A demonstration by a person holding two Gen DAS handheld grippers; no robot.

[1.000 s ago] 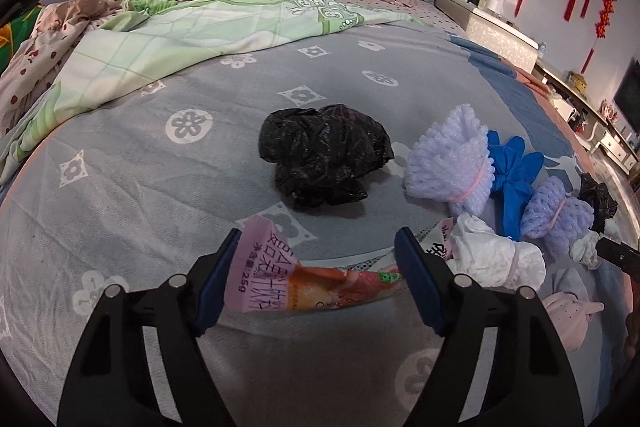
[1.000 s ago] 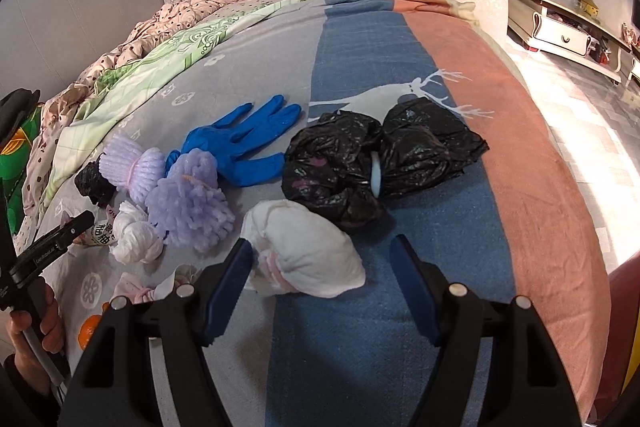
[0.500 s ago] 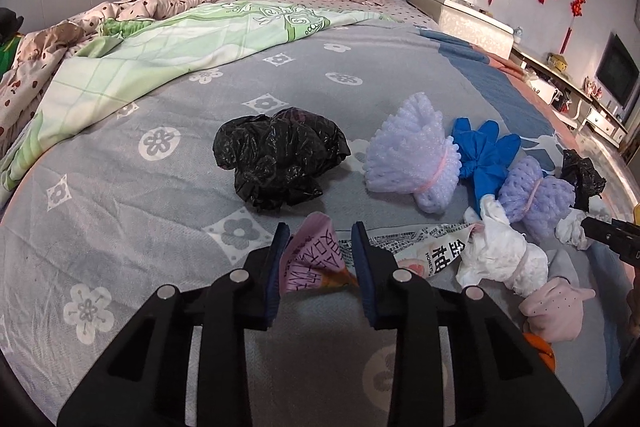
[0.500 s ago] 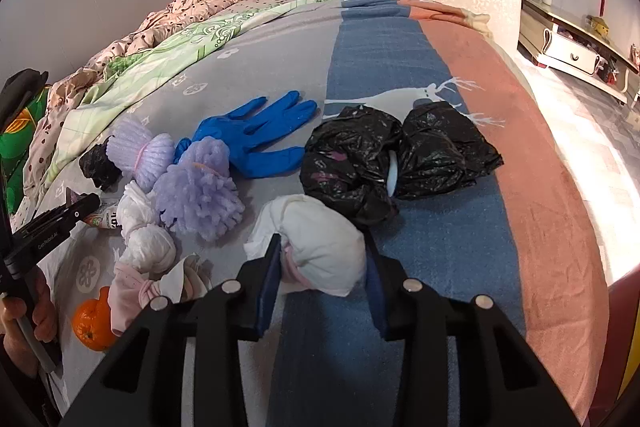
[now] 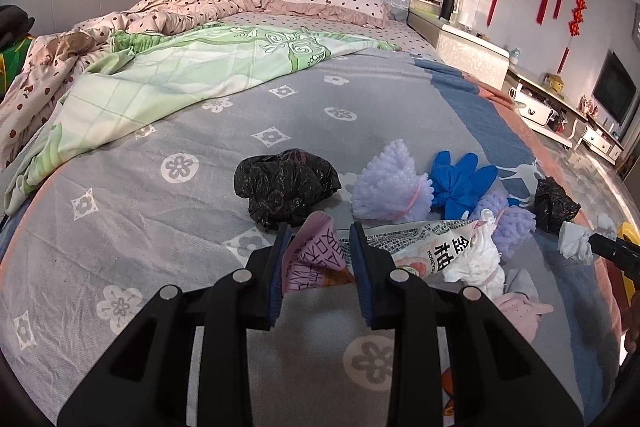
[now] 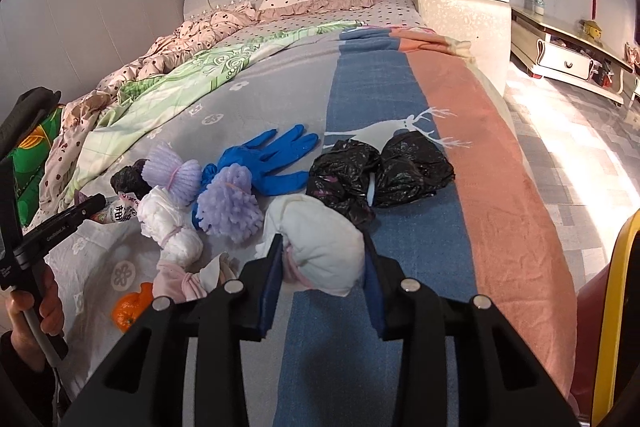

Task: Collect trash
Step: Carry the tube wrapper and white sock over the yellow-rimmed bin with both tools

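Observation:
Trash lies scattered on the bed's grey, blue and pink cover (image 5: 200, 227). In the left wrist view my left gripper (image 5: 319, 231) is shut on a crumpled pink snack wrapper (image 5: 316, 255), held just above the cover. In the right wrist view my right gripper (image 6: 321, 242) is shut on a white wadded bundle (image 6: 320, 227), also raised slightly. One black bag (image 5: 286, 187) lies just beyond the left gripper. A pair of black bags (image 6: 380, 171) lies just beyond the right one.
Between the grippers lie two purple foam nets (image 6: 228, 203), a blue glove (image 6: 268, 159), a tied white bundle (image 6: 172, 227), a printed wrapper (image 5: 432, 247), pink cloth (image 6: 188, 279) and an orange (image 6: 130, 311). A yellow-edged object (image 6: 622, 267) stands by the bed's right side.
Both grippers closed, the left on the pink wrapper and the right on the white bundle. Both then rose a little from the cover with their loads.

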